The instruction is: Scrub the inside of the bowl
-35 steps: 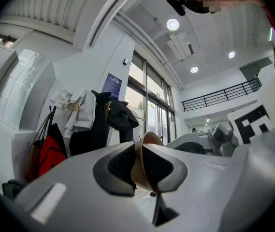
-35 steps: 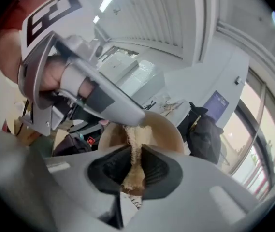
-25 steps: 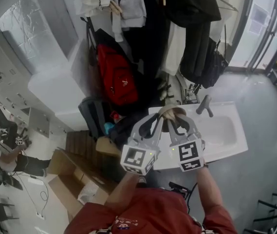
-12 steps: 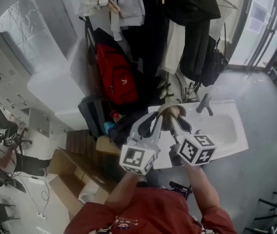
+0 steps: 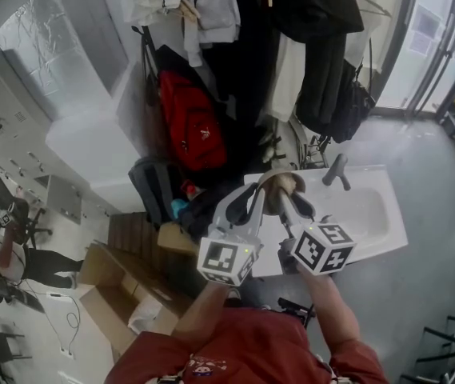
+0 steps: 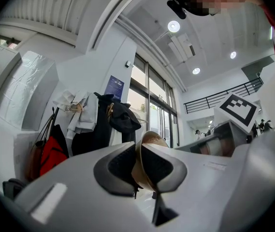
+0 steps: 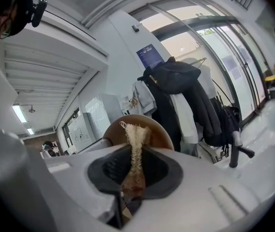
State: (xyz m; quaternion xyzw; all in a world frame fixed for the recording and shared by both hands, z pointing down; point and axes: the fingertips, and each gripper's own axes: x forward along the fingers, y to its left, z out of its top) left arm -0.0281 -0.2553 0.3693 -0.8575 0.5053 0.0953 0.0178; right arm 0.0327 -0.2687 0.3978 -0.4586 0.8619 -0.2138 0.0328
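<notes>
Right gripper view: bowl [image 7: 159, 131] on edge, hollow facing camera; scrubber [image 7: 136, 146] upright.

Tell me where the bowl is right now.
In the head view the bowl is at centre, held over the left end of the white sink, its rim pinched in the left gripper, just left of the faucet.

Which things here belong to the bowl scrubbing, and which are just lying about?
In the job: bowl in left gripper; fibrous scrubber in right gripper; sink.
Lying about: red backpack, hanging coats, cardboard boxes.
</notes>
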